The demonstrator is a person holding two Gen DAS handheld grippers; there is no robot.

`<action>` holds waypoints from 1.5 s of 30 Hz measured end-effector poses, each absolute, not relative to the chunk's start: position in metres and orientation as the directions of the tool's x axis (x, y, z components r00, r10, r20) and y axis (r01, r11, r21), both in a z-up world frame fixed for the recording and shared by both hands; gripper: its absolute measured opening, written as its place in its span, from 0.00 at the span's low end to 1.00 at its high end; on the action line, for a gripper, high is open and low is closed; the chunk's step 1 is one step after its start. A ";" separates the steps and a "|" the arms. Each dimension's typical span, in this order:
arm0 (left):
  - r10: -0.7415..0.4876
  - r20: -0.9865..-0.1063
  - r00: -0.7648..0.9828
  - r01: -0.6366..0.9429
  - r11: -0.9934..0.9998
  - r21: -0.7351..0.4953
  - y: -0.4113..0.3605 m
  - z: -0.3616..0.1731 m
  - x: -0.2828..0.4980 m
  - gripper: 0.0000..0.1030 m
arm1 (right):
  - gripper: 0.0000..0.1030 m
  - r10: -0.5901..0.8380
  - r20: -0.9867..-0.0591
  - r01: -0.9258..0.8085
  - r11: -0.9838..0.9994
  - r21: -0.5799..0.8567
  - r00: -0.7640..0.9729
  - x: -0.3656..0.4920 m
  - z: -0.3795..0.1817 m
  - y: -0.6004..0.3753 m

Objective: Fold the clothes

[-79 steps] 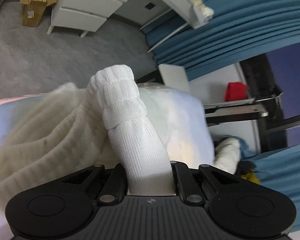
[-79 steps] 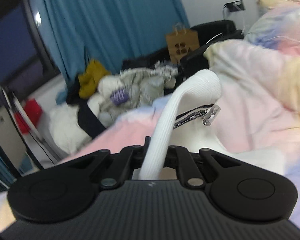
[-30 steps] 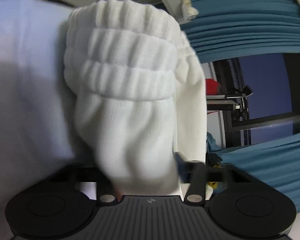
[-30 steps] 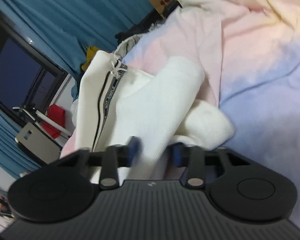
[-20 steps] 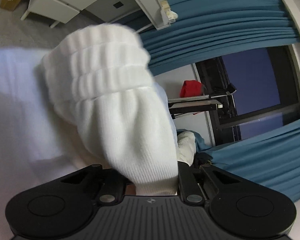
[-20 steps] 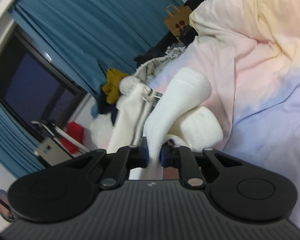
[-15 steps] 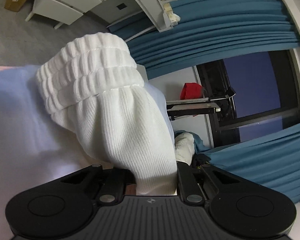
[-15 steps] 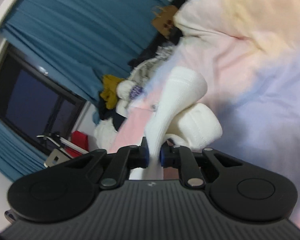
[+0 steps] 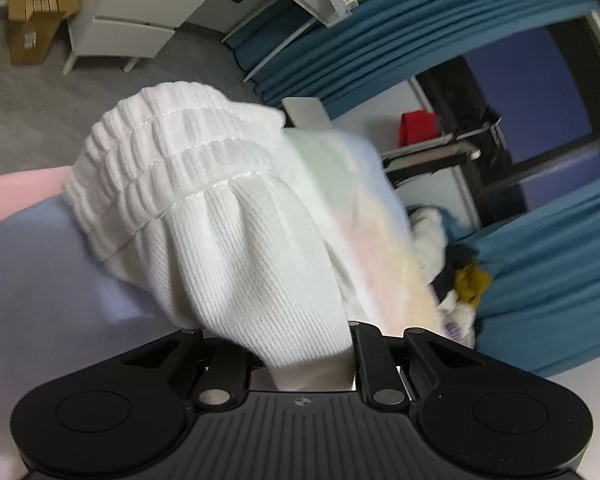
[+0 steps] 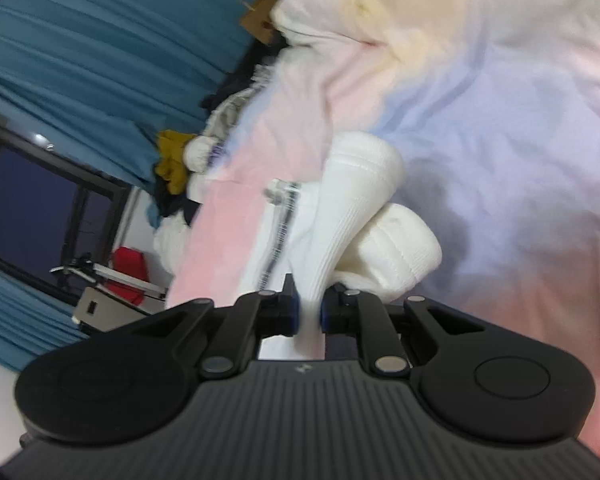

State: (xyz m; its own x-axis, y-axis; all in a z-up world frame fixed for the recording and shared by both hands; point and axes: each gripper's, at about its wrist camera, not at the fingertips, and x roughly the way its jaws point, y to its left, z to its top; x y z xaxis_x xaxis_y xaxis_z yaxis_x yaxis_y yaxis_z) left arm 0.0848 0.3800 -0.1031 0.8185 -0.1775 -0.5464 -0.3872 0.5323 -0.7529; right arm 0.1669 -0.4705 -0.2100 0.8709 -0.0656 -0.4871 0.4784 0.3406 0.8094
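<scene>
White knit garment [image 9: 236, 248] – gathered ribbed cuff uppermost, lifted over the pastel bedspread [image 10: 500, 128]. Left gripper [image 9: 308, 344]: jaws, just eased slightly wider, clamp bunched cuff cloth. Right gripper [image 10: 309, 312]: jaws nearly closed, pinching a thin fold of the garment.

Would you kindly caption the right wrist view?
Right hand-held gripper pinching a white knit garment above a pastel bedspread.
</scene>
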 end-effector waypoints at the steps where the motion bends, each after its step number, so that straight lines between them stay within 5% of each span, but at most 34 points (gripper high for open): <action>1: -0.164 -0.558 0.813 -0.394 0.552 -0.735 0.373 -0.105 0.076 0.19 | 0.13 -0.070 -0.503 0.496 0.328 0.804 0.861 0.166 -0.216 -0.470; 8: -0.087 -0.622 0.778 -0.420 0.664 -0.618 0.348 -0.082 0.025 0.48 | 0.13 -0.071 -0.555 0.549 0.299 0.781 0.829 0.166 -0.243 -0.471; 22: -0.023 -0.554 0.832 -0.224 0.900 -0.373 0.224 0.035 0.035 0.68 | 0.13 -0.117 -0.540 0.546 0.326 0.772 0.834 0.168 -0.237 -0.466; 34: -0.151 -0.610 0.778 -0.059 0.949 -0.310 0.077 -0.033 0.113 0.69 | 0.13 -0.119 -0.527 0.536 0.306 0.787 0.841 0.165 -0.234 -0.466; 45: -0.099 -0.717 0.690 -0.047 0.982 -0.181 0.052 -0.101 0.152 0.67 | 0.13 -0.137 -0.506 0.519 0.351 0.779 0.852 0.164 -0.223 -0.463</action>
State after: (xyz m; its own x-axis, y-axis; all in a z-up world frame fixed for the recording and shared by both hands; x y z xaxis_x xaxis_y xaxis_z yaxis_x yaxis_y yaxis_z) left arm 0.1525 0.0520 -0.1005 0.6897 -0.0989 -0.7173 -0.0474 0.9823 -0.1811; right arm 0.1638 -0.4629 -0.2228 0.8518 -0.1371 -0.5056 0.5190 0.3513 0.7792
